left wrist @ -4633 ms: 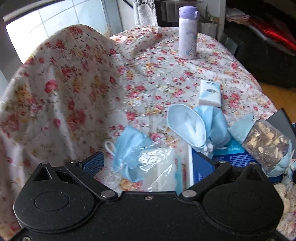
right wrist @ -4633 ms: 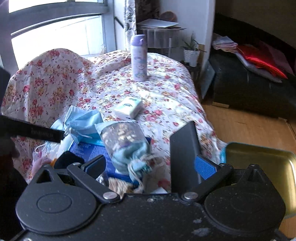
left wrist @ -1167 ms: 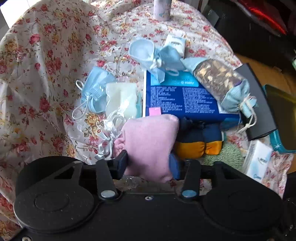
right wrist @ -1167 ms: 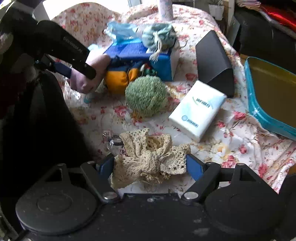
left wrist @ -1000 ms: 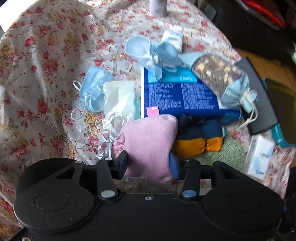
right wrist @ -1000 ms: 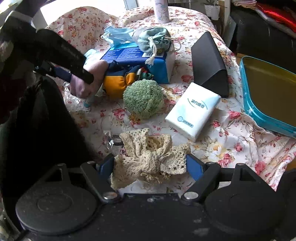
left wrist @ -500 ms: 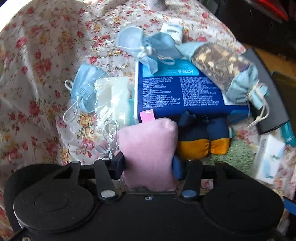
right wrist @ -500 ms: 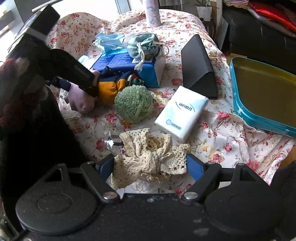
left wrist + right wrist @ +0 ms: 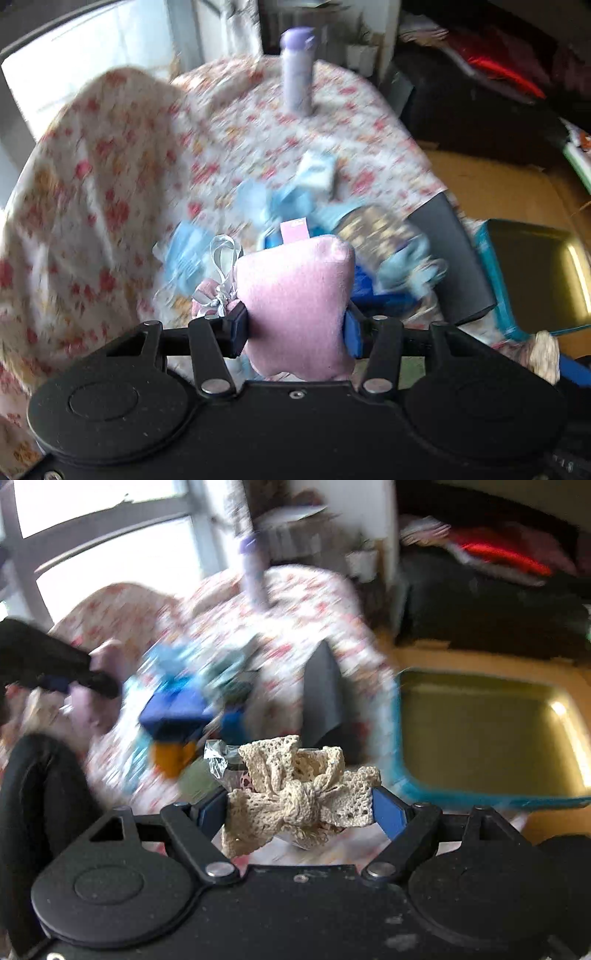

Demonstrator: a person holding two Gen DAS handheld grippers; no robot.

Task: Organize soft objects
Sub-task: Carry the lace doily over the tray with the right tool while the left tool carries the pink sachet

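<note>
My left gripper (image 9: 295, 325) is shut on a pink fabric pouch (image 9: 295, 295) with a silver ribbon tie (image 9: 221, 280), held up off the table. The right gripper (image 9: 301, 808) is shut on a cream crochet bow (image 9: 299, 794) in a clear wrapper, also lifted. Below, blurred, lie a blue box (image 9: 369, 291), a light blue sachet of dried bits (image 9: 380, 236), pale blue pouches (image 9: 284, 199) and a blue and orange soft item (image 9: 173, 757). In the right wrist view the left gripper (image 9: 70, 675) appears at the left, still holding the pink pouch (image 9: 88, 705).
A teal tin with a gold inside (image 9: 487, 734) sits open at the table's right edge (image 9: 535, 266). A black wedge-shaped case (image 9: 325, 694) lies between it and the pile. A lilac bottle (image 9: 295, 70) stands at the back of the flowered tablecloth (image 9: 110, 177). A dark sofa is behind.
Both grippers have lifted and tilted upward with their loads; the table items have dropped lower in view and blurred. The pink pouch and the crochet bow stay gripped.
</note>
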